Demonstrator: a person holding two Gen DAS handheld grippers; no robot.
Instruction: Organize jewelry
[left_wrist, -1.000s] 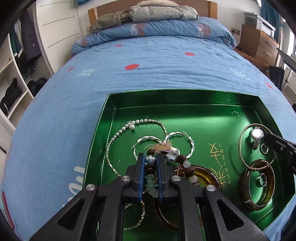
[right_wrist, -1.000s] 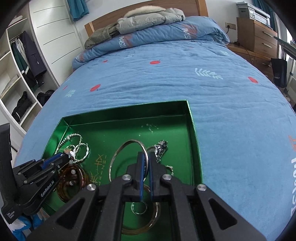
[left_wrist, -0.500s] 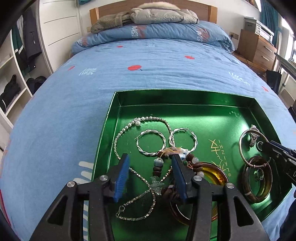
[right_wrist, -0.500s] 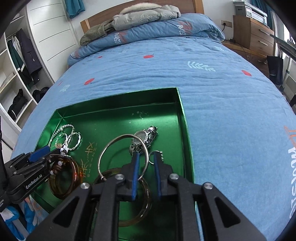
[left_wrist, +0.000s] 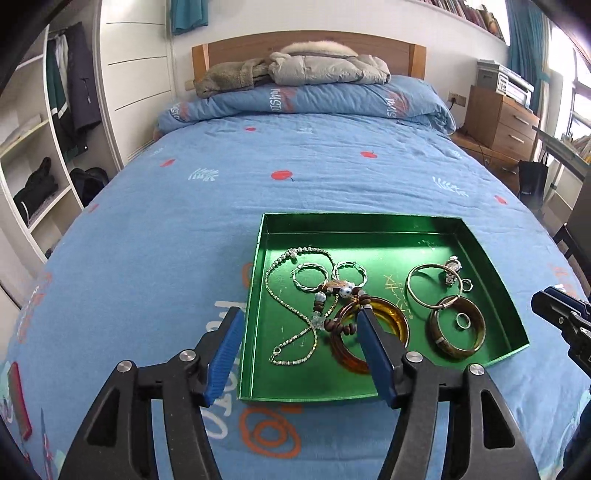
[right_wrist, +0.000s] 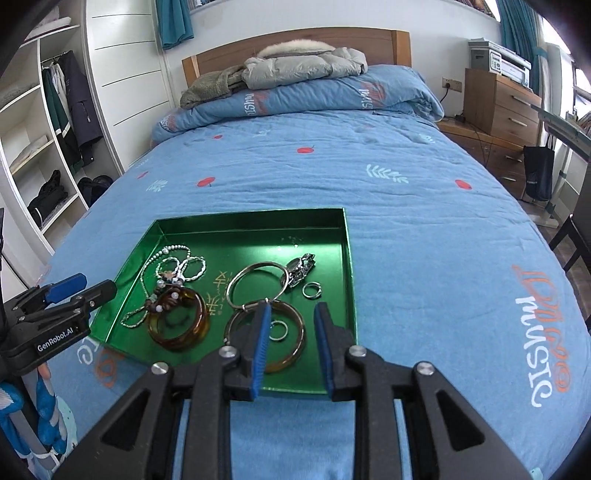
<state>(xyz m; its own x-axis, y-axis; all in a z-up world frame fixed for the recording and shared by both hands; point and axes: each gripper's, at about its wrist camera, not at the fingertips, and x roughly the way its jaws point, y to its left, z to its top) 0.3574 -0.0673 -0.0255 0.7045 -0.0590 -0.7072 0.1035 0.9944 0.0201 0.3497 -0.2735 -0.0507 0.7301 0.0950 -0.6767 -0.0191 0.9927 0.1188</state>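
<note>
A green tray (left_wrist: 369, 236) (right_wrist: 251, 225) lies on the blue bed and holds the jewelry. On its left lie a silver chain necklace (left_wrist: 295, 332), two twisted silver hoops (left_wrist: 310, 275), a beaded bracelet (left_wrist: 341, 291) and an amber bangle (left_wrist: 397, 323) (right_wrist: 177, 319). On its right lie a thin silver bangle (left_wrist: 430, 282) (right_wrist: 255, 282), a brown bangle (left_wrist: 458, 326) (right_wrist: 291, 332), a watch (right_wrist: 299, 267) and small rings (right_wrist: 311, 290). My left gripper (left_wrist: 299, 332) is open and empty above the tray's near left edge. My right gripper (right_wrist: 293, 328) is open and empty over the tray's near right corner.
The blue quilt (left_wrist: 295, 184) covers the bed, with a folded duvet and jackets (left_wrist: 314, 70) at the headboard. Open shelves (left_wrist: 33, 177) stand at the left. A wooden drawer unit (left_wrist: 502, 122) stands at the right.
Both grippers opened and let go of the jewelry: the left released the beaded bracelet, the right the thin silver bangle. Both pulled back and up from the tray.
</note>
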